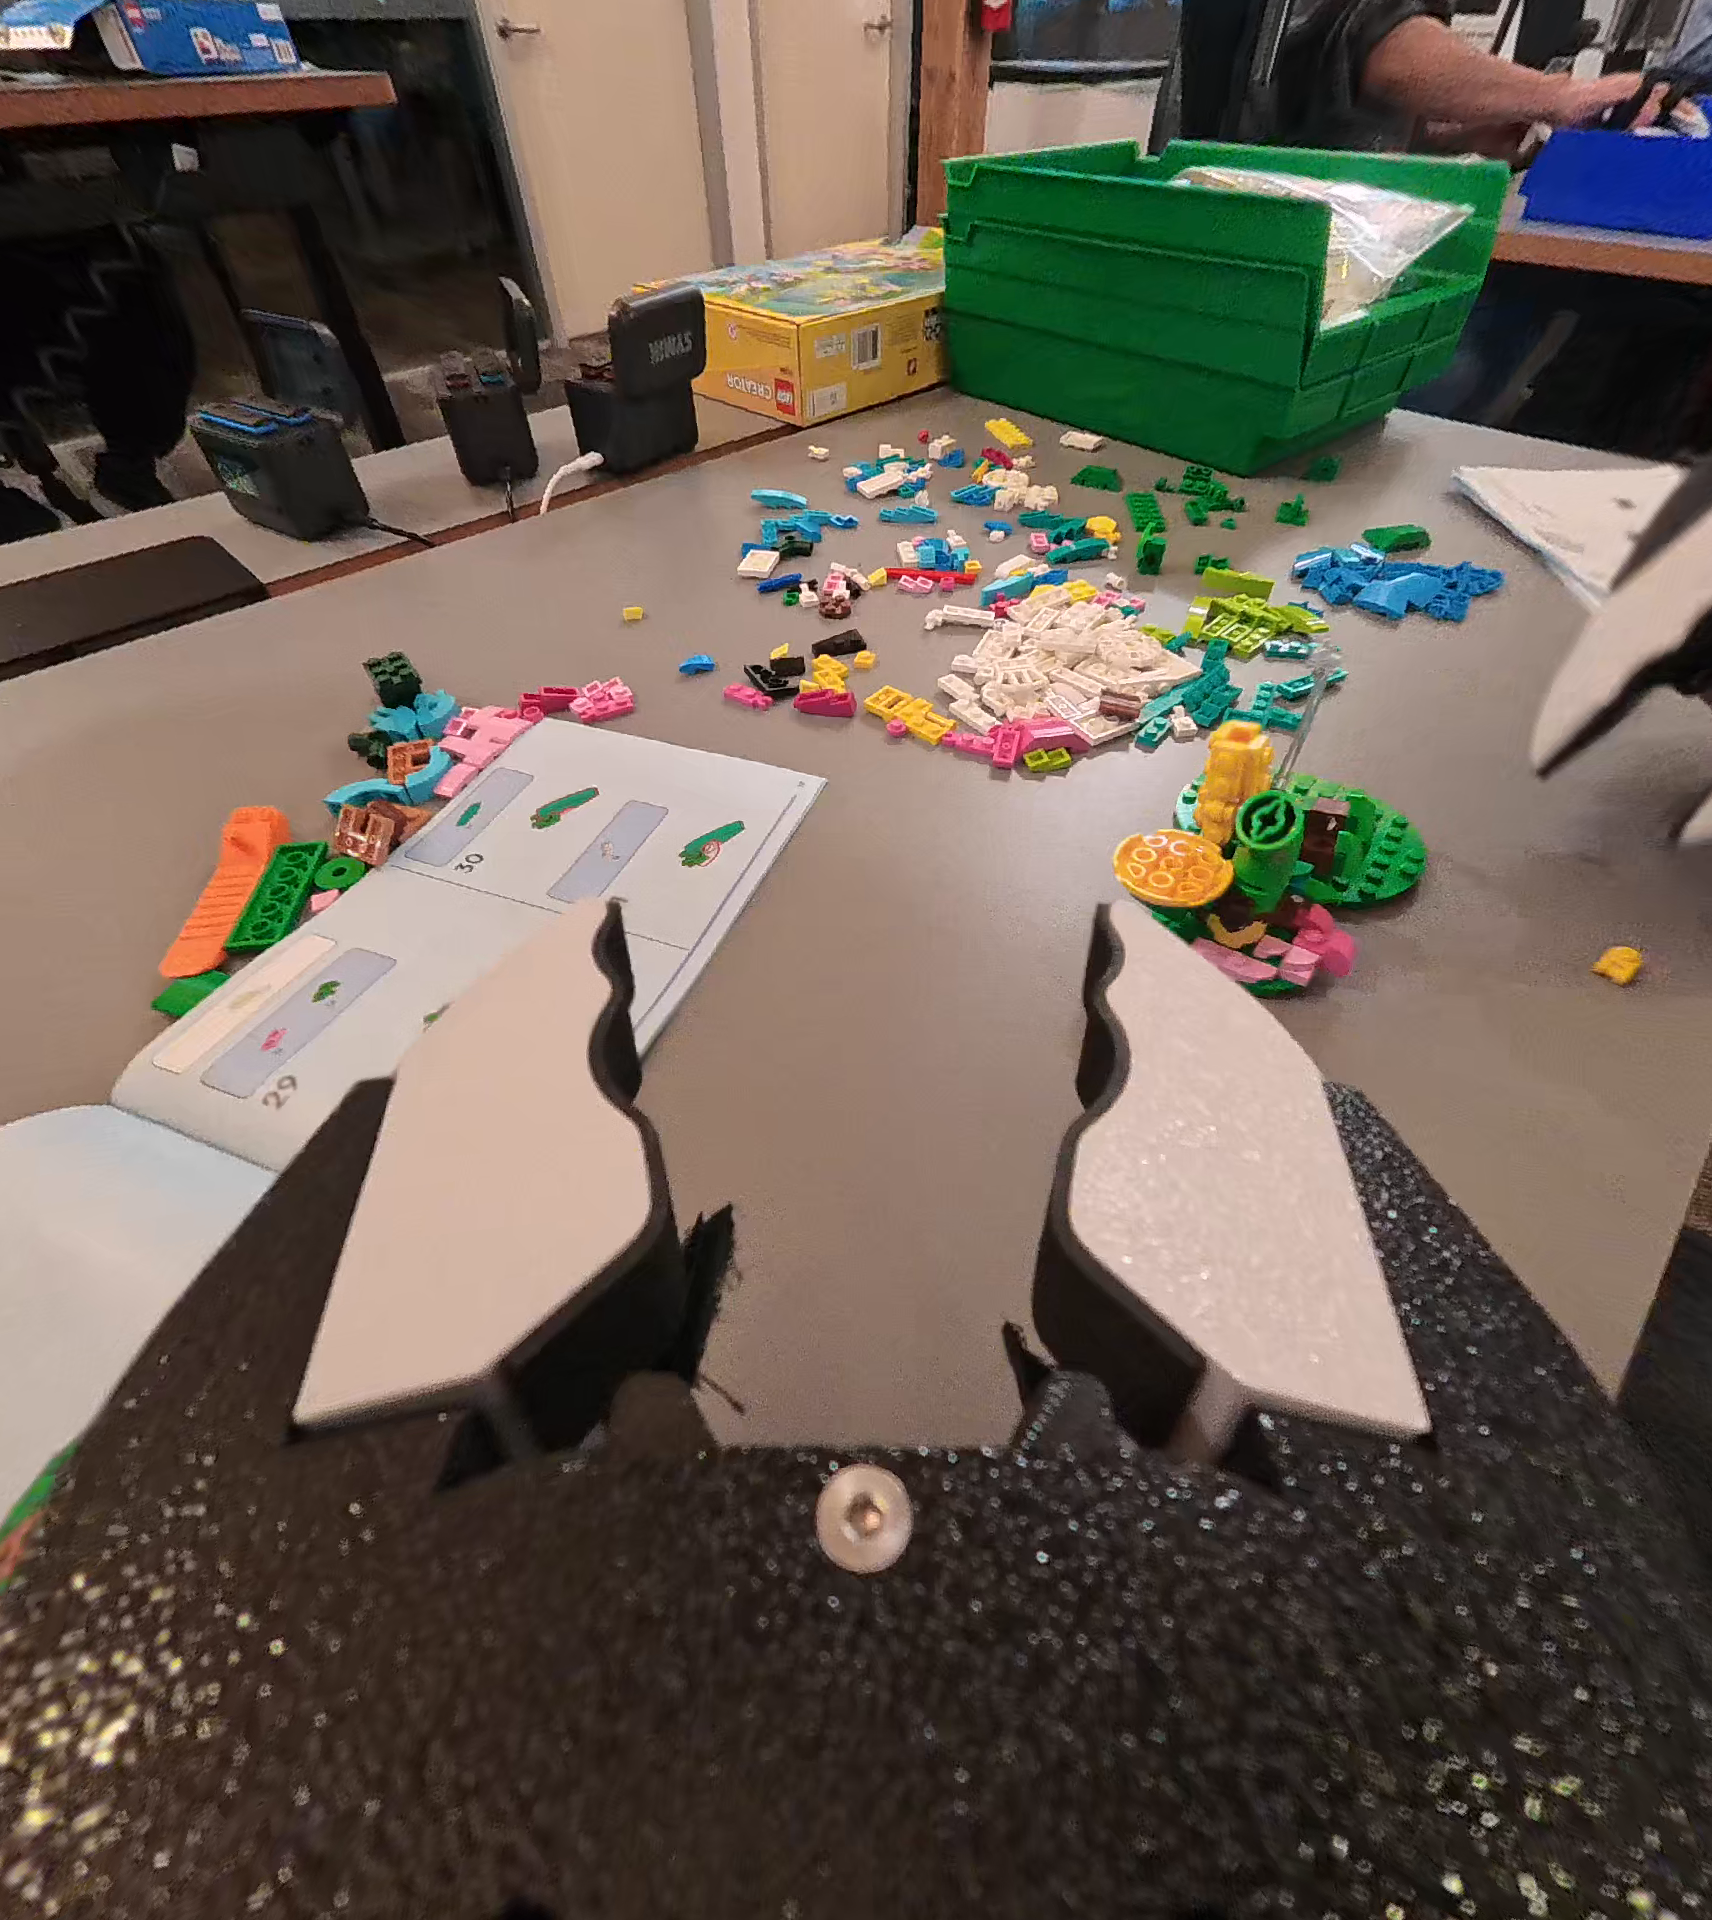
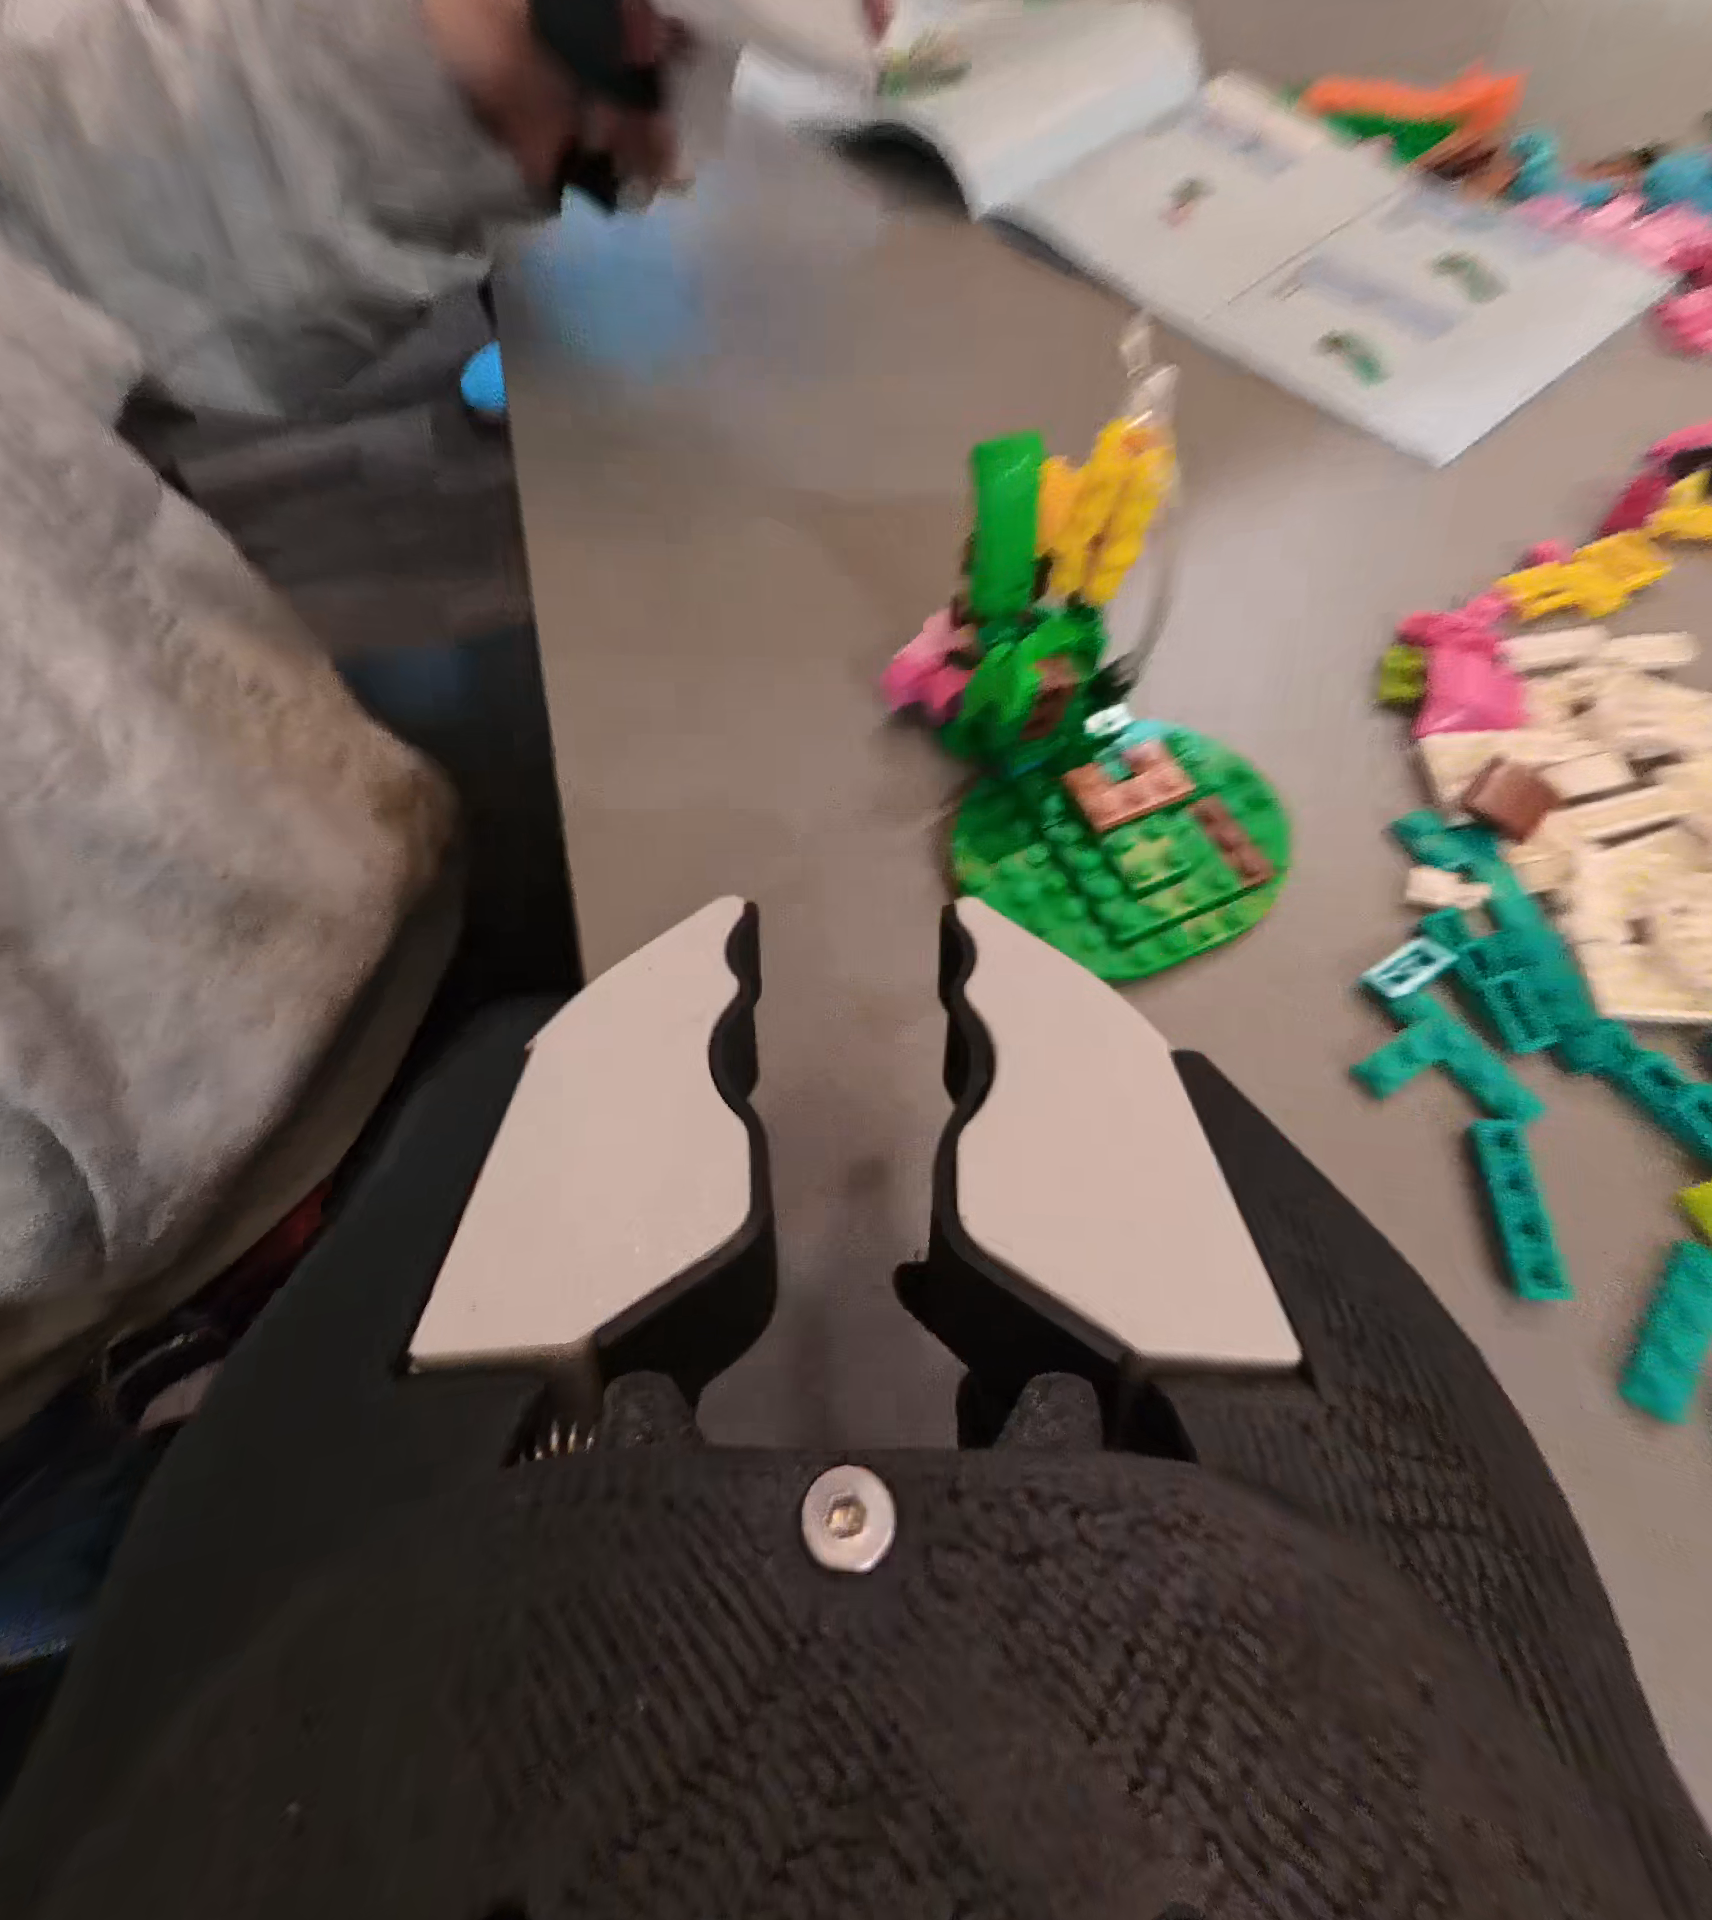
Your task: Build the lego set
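My left gripper [image 1: 857, 914] is wide open with nothing between its fingers, above bare grey table [image 1: 883, 1039]. An open instruction booklet [image 1: 561, 862] lies just to its left. A small brick model on a round green plate [image 1: 1288, 862], with yellow, green and pink parts, stands just to its right. My right gripper [image 2: 847, 914] is partly open with nothing between its fingers, near the table's edge, and the same model [image 2: 1122, 831] stands just ahead to the right. The right gripper also shows at the right edge of the left wrist view [image 1: 1621, 800]. The right wrist view is blurred.
Loose bricks lie in a heap of white ones [image 1: 1070, 665], with blue ones [image 1: 1392, 587] and teal ones [image 2: 1558, 1060] nearby. An orange brick separator [image 1: 223, 894], a lone yellow brick [image 1: 1618, 964], a yellow box [image 1: 821, 343], green bins [image 1: 1205, 301] and black chargers [image 1: 623, 384] stand around. A person in grey [image 2: 104, 727] is beside the table.
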`<state>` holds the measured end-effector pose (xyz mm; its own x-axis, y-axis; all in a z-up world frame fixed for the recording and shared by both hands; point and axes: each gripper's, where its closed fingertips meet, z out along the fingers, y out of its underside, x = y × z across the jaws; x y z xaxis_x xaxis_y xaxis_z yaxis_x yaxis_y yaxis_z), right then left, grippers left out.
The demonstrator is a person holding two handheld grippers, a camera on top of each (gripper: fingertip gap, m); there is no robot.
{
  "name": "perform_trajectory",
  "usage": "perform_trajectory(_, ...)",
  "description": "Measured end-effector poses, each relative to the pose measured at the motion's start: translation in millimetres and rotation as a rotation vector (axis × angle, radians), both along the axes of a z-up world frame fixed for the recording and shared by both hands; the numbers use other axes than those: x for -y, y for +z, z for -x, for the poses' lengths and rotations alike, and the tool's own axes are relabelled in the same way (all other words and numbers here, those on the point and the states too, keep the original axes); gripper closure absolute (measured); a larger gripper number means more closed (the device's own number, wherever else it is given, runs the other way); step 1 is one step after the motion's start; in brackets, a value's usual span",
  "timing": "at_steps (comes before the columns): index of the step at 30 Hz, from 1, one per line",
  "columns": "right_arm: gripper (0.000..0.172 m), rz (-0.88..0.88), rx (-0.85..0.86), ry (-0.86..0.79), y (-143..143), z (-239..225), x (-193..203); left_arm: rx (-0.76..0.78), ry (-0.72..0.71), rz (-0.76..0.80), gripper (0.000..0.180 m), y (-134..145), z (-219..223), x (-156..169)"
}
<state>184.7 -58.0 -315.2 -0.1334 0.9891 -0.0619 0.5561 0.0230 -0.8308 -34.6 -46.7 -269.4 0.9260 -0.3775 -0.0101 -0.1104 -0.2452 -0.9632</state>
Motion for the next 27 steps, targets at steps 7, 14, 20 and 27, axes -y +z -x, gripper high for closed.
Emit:
perform_trajectory(7,0.143,-0.027,0.165,0.014,-32,-5,19,0.077,-0.060,0.028,0.096,-1,-9,3)
perform_trajectory(14,0.149,-0.076,0.201,0.026,-35,1,20,0.098,-0.092,0.051,0.095,-2,-14,8)
perform_trajectory(20,0.165,-0.082,0.219,0.054,-36,6,24,0.090,-0.115,0.070,0.095,-5,-20,9)
perform_trajectory(27,0.165,-0.237,0.246,-0.151,-32,-11,-37,0.065,-0.118,0.108,0.093,-12,-21,12)
